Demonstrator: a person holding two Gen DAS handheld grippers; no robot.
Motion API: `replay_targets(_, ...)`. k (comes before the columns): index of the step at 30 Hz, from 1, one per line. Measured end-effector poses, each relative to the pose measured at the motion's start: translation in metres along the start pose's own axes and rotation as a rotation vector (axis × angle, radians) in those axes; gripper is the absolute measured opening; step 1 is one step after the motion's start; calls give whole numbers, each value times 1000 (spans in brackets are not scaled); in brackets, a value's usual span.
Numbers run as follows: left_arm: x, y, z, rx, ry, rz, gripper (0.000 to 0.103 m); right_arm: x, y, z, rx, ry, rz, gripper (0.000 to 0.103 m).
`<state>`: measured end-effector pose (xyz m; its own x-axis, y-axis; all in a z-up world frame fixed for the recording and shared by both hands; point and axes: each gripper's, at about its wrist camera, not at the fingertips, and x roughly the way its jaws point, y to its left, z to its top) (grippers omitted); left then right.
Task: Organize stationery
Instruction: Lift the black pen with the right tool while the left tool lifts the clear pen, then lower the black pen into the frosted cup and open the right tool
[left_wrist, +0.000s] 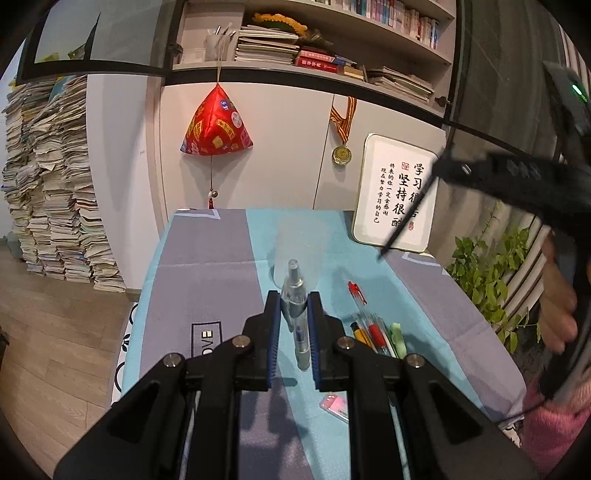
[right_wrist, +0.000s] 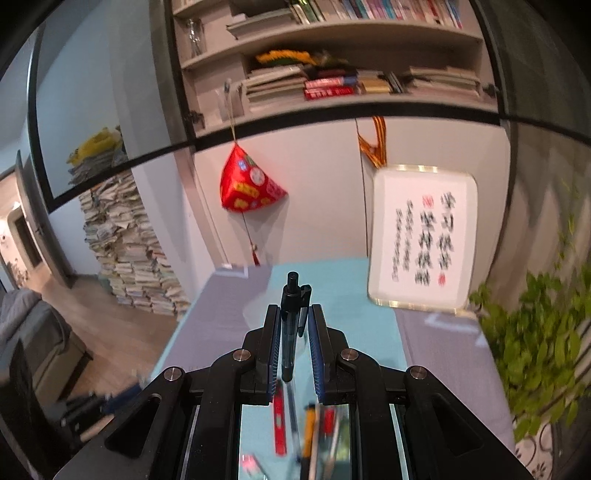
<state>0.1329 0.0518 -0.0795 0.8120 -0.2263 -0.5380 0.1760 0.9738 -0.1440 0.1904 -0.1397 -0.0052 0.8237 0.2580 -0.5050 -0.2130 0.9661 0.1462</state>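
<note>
My left gripper (left_wrist: 293, 297) is shut on a clear-barrelled pen (left_wrist: 297, 314) and holds it over the table, just in front of a clear plastic cup (left_wrist: 295, 254). My right gripper (right_wrist: 293, 312) is shut on a black pen (right_wrist: 291, 317), raised above the table. In the left wrist view the right gripper (left_wrist: 439, 162) shows at upper right with the black pen (left_wrist: 406, 218) hanging down and left from it. Several loose pens (left_wrist: 373, 328), red, yellow and green among them, lie on the cloth right of my left gripper; they also show blurred in the right wrist view (right_wrist: 310, 424).
A small pink eraser (left_wrist: 334, 406) lies on the blue-and-grey tablecloth (left_wrist: 207, 266). A framed calligraphy board (left_wrist: 395, 195) leans at the table's back right. A green plant (left_wrist: 491, 280) stands off the right edge. Paper stacks (left_wrist: 55, 199) stand on the floor at left.
</note>
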Motion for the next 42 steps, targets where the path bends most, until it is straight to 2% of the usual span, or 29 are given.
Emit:
replay_targets(7, -3, 8, 9, -15, -28, 19, 12, 41, 18, 30, -35, 14, -8, 16)
replay_targets(15, 1, 18, 18, -28, -40, 18, 12, 82, 31, 42, -67, 38, -24, 16)
replay_targets(28, 10, 30, 18, -51, -21, 31, 12, 149, 27, 16, -49, 174, -58, 16)
replay_targets(42, 8, 29, 18, -51, -22, 24, 12, 165, 15, -5, 6, 265, -32, 16)
